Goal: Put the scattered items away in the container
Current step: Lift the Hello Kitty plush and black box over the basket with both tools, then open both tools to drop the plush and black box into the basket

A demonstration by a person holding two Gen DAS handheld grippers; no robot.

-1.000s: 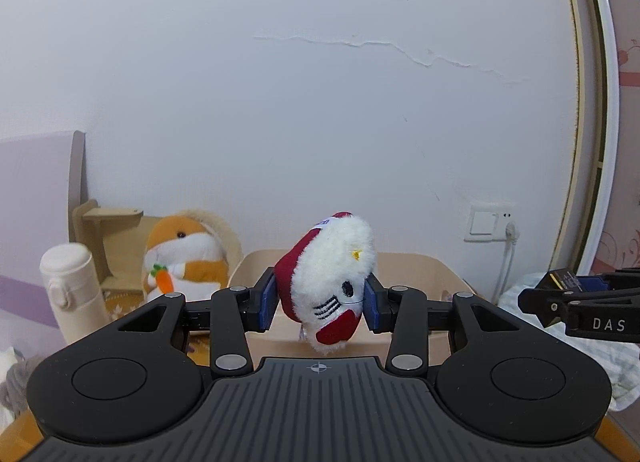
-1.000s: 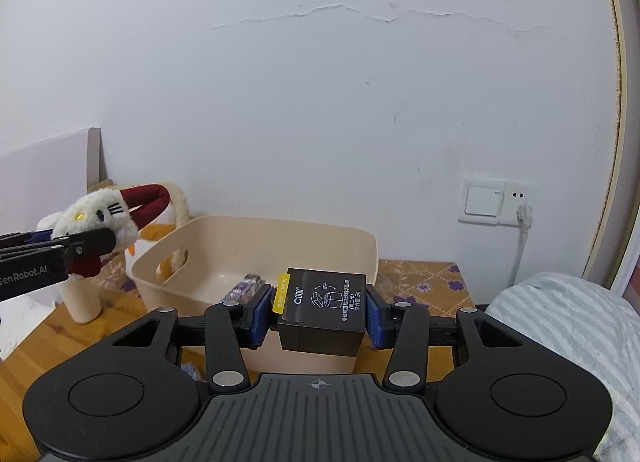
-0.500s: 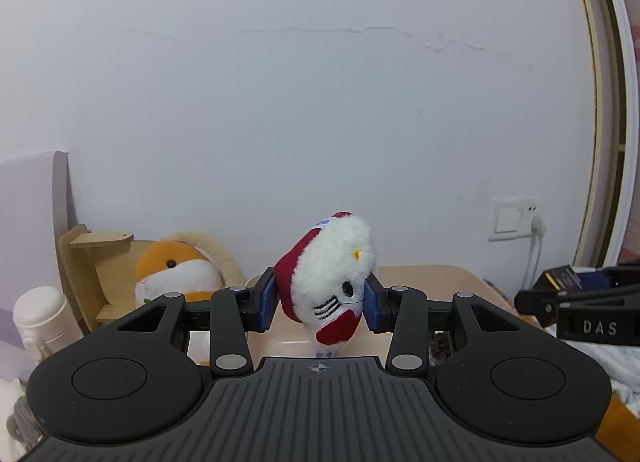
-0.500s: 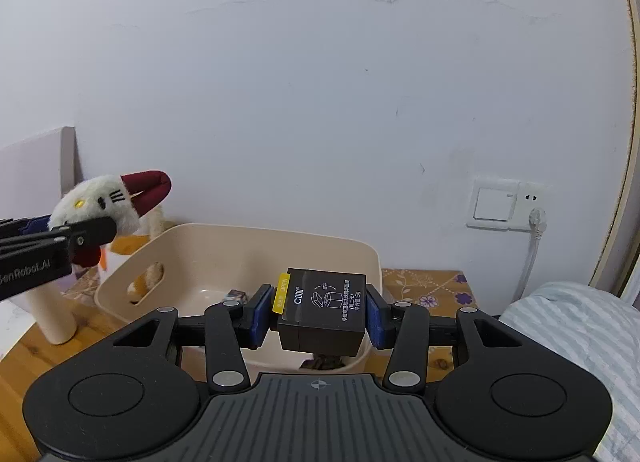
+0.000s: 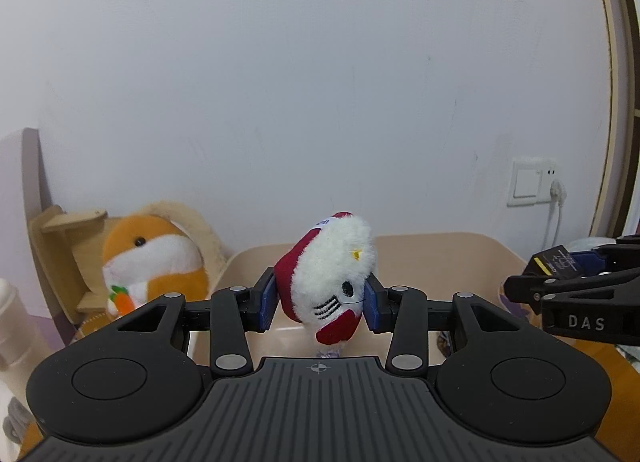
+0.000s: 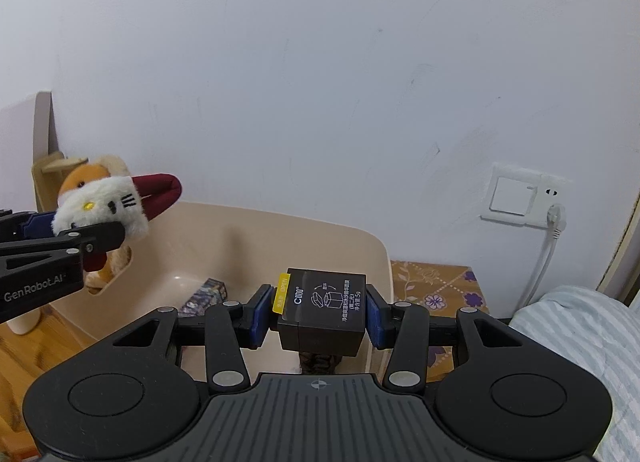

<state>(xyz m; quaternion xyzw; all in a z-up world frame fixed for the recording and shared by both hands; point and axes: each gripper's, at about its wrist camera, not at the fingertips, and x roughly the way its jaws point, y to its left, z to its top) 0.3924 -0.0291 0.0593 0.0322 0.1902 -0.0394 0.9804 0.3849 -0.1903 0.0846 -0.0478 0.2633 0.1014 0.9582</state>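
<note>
My left gripper (image 5: 320, 304) is shut on a small white and red cat plush (image 5: 330, 270), held above the near left part of the beige plastic bin (image 5: 440, 250). The right gripper (image 6: 318, 316) is shut on a black box with a yellow tab (image 6: 322, 312), over the bin's near right wall (image 6: 376, 258). In the right wrist view the cat plush (image 6: 100, 209) and the left gripper's fingers (image 6: 96, 238) hang over the bin's left handle side. A small patterned packet (image 6: 202, 298) lies on the bin floor. The black box (image 5: 556, 264) shows at the right in the left wrist view.
An orange and white hamster plush (image 5: 152, 262) leans on a wooden stand (image 5: 60, 246) left of the bin. A cream bottle (image 5: 12, 326) stands at far left. A wall socket with a plugged cable (image 6: 524, 197) is at right, with striped bedding (image 6: 580, 326) below it.
Both grippers have moved forward and slightly down toward the bin, each keeping its grip. The bin looks larger and closer, and the plush now hangs over its left side.
</note>
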